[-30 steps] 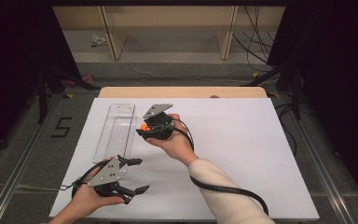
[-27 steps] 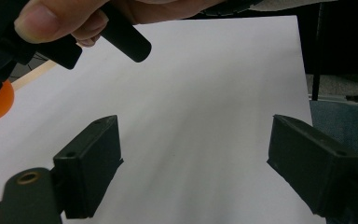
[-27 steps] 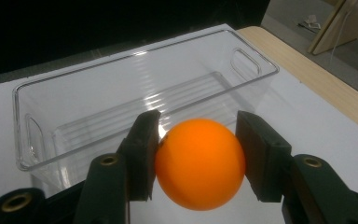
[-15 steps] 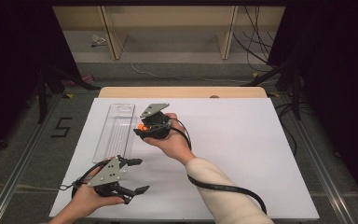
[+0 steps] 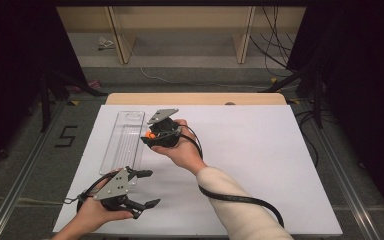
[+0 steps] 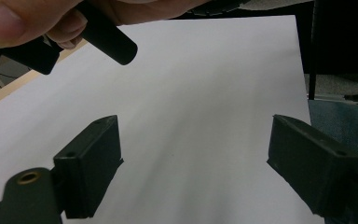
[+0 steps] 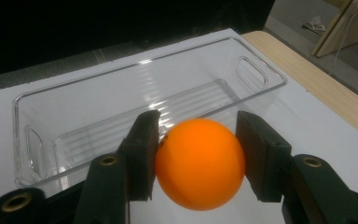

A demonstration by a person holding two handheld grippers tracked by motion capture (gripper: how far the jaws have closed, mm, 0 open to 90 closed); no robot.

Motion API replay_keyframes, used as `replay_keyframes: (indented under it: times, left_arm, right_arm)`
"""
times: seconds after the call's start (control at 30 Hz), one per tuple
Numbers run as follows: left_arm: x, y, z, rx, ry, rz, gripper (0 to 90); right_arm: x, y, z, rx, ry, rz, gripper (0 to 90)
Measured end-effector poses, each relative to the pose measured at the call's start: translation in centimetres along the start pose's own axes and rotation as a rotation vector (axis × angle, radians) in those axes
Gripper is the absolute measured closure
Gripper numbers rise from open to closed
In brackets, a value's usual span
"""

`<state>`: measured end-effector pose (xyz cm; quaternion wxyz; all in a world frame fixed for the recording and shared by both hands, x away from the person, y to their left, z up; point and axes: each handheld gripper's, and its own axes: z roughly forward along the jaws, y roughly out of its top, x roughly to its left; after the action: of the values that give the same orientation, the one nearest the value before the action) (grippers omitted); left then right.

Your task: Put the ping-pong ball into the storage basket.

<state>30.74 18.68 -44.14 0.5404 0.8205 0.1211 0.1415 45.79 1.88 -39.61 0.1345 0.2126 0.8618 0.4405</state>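
An orange ball [image 7: 199, 163] sits clamped between the two black jaws of my right gripper [image 7: 196, 156], which is shut on it. From above, that gripper [image 5: 148, 138] hovers just right of a clear plastic bin [image 5: 125, 140], with the ball [image 5: 150, 134] showing at its tip. In the right gripper view the clear bin [image 7: 135, 102] lies just beyond the ball and holds nothing. My left gripper [image 5: 147, 188] rests low near the table's front left, jaws wide apart over bare white board. Its own view shows the left gripper [image 6: 193, 163] open with nothing between.
A white board [image 5: 260, 165] covers the table, with a wooden strip [image 5: 195, 98] along its far edge. Dark floor, cables and stands surround it. The right hand's cable [image 5: 240, 199] trails across the board's front. A hand [image 6: 37, 21] and black handle show at the left gripper view's top.
The right hand with the ball has drifted slightly toward the far end, staying beside the bin. The left gripper has not moved.
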Motion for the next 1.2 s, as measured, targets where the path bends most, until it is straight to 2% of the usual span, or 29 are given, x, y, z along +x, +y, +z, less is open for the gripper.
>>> replay_keyframes:
  times: [1.2]
  left_arm:
    - [-0.1, -0.1, 0.1, 0.012, -0.011, 0.018, 17.1]
  right_arm:
    - [0.3, 1.9, 1.8, 0.012, 0.019, -0.017, 51.4]
